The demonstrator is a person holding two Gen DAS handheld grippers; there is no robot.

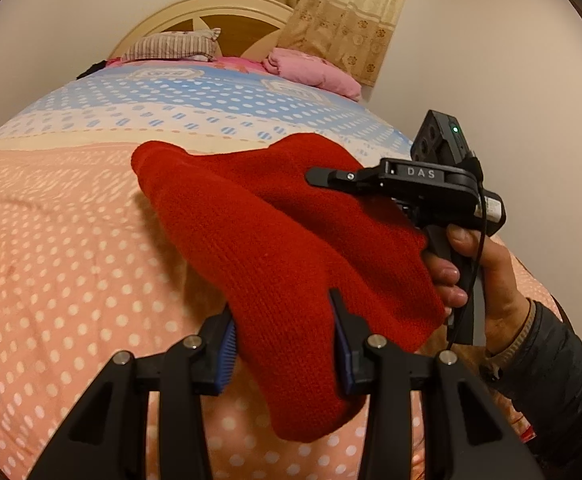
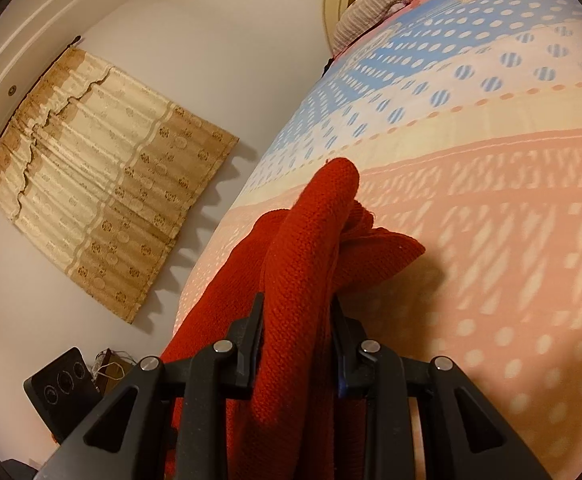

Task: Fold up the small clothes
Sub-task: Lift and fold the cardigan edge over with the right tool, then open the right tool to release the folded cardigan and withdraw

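Note:
A red knitted garment (image 1: 275, 240) hangs above the dotted bedspread (image 1: 71, 240), stretched between both grippers. My left gripper (image 1: 283, 336) is shut on a thick fold of it, blue pads pressing either side. The right gripper (image 1: 323, 176) shows in the left wrist view at the right, held by a person's hand (image 1: 475, 276), its fingers buried in the knit's far edge. In the right wrist view the right gripper (image 2: 297, 336) is shut on a bunched roll of the red garment (image 2: 311, 240), which drapes back over the fingers and forward to a folded tip.
The bed carries a striped pillow (image 1: 171, 46) and a pink bundle (image 1: 311, 70) at the headboard (image 1: 227, 20). Patterned curtains (image 2: 103, 192) hang on the wall. A dark device (image 2: 61, 384) sits low at the left in the right wrist view.

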